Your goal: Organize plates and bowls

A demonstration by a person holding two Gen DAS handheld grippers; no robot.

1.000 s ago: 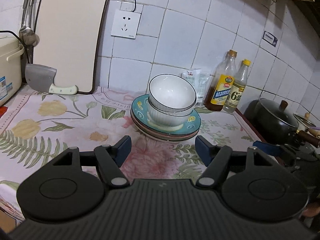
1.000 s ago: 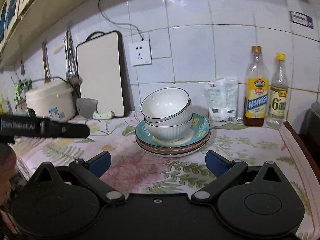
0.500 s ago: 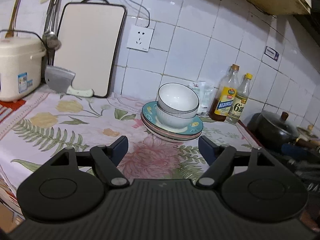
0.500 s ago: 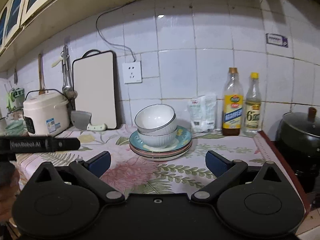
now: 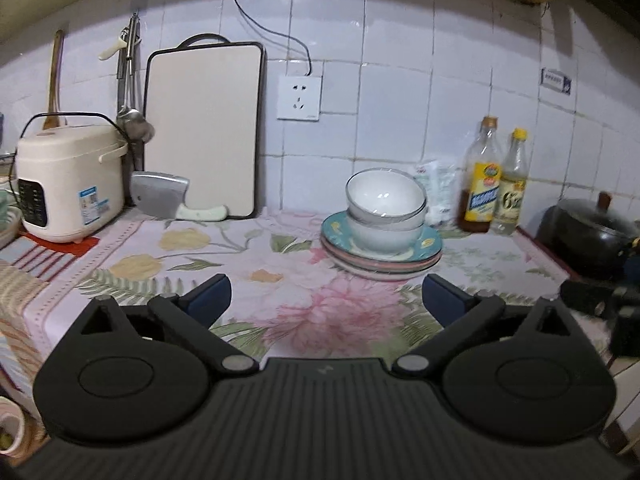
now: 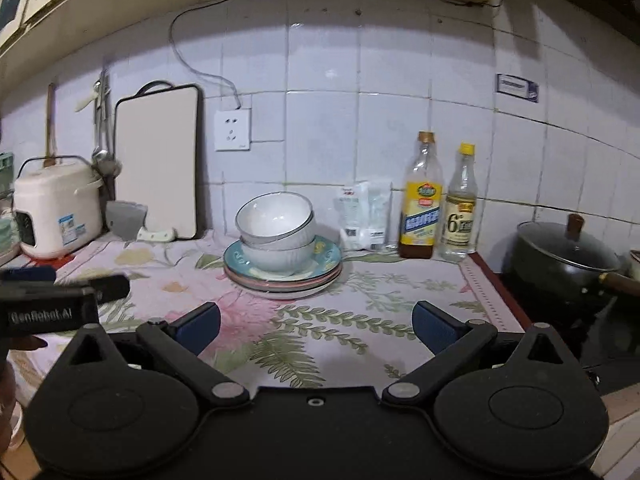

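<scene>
Two white bowls (image 5: 385,200) are nested, the upper one tilted, on a stack of plates (image 5: 428,252) whose top plate is teal. The stack stands on the flowered cloth near the tiled wall. It also shows in the right wrist view, bowls (image 6: 276,220) on plates (image 6: 328,264). My left gripper (image 5: 326,300) is open and empty, well back from the stack. My right gripper (image 6: 316,326) is open and empty, also well short of the stack. The left gripper's body (image 6: 48,308) shows at the left of the right wrist view.
A rice cooker (image 5: 68,176), a cleaver (image 5: 160,196) and a cutting board (image 5: 202,128) stand at the left by the wall. Two bottles (image 6: 424,196) and a white packet (image 6: 362,216) stand right of the stack. A black lidded pot (image 6: 568,256) sits on the stove at the right.
Both grippers have pulled back from the stack, which now looks smaller and farther. More of the counter, rice cooker and pot has come into view. Both stay open.
</scene>
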